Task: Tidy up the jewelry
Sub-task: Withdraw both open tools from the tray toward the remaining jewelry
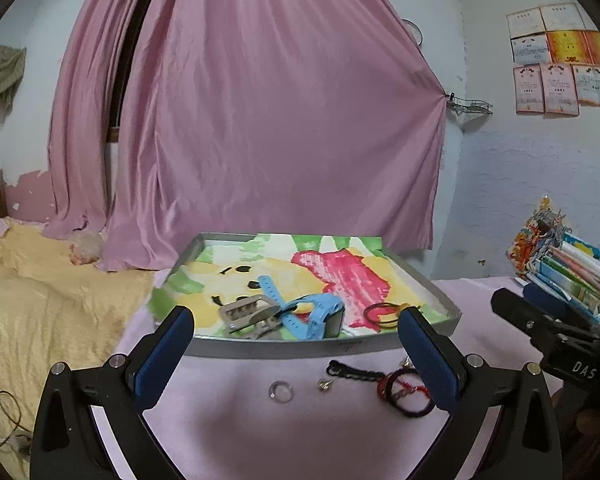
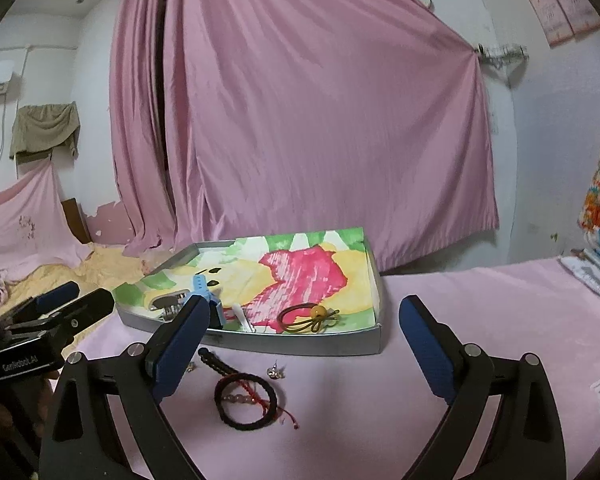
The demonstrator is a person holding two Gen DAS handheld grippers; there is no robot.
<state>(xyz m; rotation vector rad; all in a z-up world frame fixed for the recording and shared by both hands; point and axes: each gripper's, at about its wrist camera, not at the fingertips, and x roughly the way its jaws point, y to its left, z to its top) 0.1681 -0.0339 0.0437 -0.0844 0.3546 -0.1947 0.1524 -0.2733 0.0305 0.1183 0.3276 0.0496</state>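
In the left wrist view we are holding the left gripper [image 1: 296, 350] with its fingers spread wide and nothing between them, just near of the shallow grey tray [image 1: 436, 280] lined with a bright painted sheet. Lying in the tray are a blue watch strap [image 1: 300, 312], a grey clasp piece [image 1: 248, 314] and a red and brown hair tie [image 1: 382, 314]. On the pink desk cover [image 1: 260, 432], between our fingers, are sitting a clear ring [image 1: 281, 392], a small metal earring [image 1: 323, 385], a black braided cord [image 1: 352, 372] and a black bracelet tangled with red string [image 1: 406, 396], partly hidden behind our right finger. We judge all of these light; the ring looks slick and flat, so pinching across its rim should suit it, while the soft bracelet should give under a pinch anywhere on its loop. At the far right, the other gripper is cut off by the frame. In the right wrist view we are holding the right gripper [image 2: 304, 348] equally wide and empty over the black bracelet [image 2: 246, 400], with the cord [image 2: 216, 360] and an earring [image 2: 275, 371] just far of it; a second small metal piece is peeking out beside our left finger, too hidden to name. The tray [image 2: 300, 346] is lying just far of them, and the white object beside the strap in it is hard to make out.
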